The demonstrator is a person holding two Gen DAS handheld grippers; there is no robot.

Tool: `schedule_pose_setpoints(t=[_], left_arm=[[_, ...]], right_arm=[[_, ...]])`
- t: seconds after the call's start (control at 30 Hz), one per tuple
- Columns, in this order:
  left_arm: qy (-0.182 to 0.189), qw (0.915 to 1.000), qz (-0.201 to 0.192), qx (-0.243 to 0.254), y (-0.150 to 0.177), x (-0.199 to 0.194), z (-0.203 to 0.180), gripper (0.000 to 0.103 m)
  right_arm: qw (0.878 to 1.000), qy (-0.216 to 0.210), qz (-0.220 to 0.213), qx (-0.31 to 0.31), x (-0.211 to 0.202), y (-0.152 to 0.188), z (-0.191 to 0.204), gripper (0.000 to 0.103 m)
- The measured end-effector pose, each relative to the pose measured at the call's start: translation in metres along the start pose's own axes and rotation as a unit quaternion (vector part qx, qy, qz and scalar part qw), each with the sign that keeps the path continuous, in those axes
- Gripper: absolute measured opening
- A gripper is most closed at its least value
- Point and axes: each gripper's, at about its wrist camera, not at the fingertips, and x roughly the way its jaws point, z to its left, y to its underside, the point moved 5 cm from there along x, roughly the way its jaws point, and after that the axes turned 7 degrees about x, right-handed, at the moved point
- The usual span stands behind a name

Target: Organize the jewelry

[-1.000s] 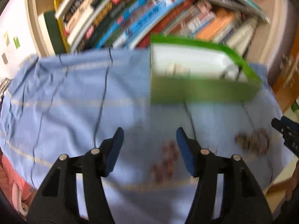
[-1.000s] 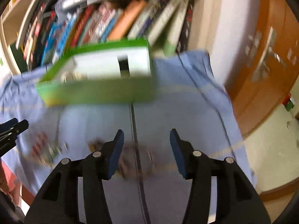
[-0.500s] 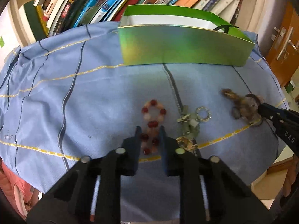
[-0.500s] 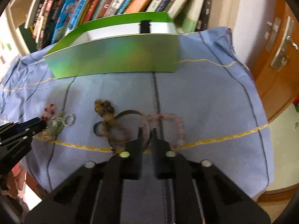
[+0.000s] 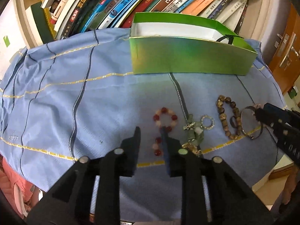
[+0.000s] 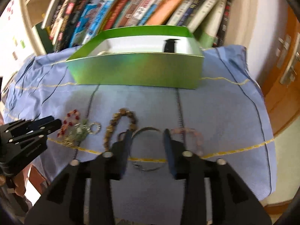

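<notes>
Both of my claws have spread since half a second ago, when their fingers were nearly pinched together; now each stands released, grasping nothing. Nearest me, my left gripper (image 5: pixel 151 129) hangs low over the red and white bead bracelet (image 5: pixel 163 129), whose twisted figure-eight runs lengthwise away from me toward the box, one finger tip touching or just over its beads. To lift it well, I judge I should straddle the crossing point and close across the strand, not along it. Just beside it lie the green charm piece (image 5: pixel 194 133) and a small silver ring (image 5: pixel 207 122). My right gripper (image 6: pixel 147 133) brackets a thin metal bangle (image 6: pixel 148 149), with the brown bead bracelet (image 6: pixel 120 125) just left. Farther off, the open green box (image 5: pixel 187 58) waits crosswise on the blue cloth (image 5: pixel 75 97), books (image 5: pixel 116 5) behind.
</notes>
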Motion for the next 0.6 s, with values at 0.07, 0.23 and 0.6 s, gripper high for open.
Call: schedule_pose_setpoints(t=[0.07,0.23,0.6], left_arm=[[0.006,1.0000,-0.001,0.002,0.003,-0.002,-0.001,0.028],[0.038,0.9990,-0.003,0.024,0.007,-0.007,-0.020,0.028],[0.104,0.9931,0.007,0.054,0.011,-0.009,-0.053,0.028]], right_arm=[[1.000,0.009,-0.002,-0.003,0.001,0.000,0.001,0.039],[0.999,0.043,0.004,0.026,0.006,0.001,-0.021,0.039],[0.998,0.045,0.003,0.047,0.003,0.004,-0.036,0.040]])
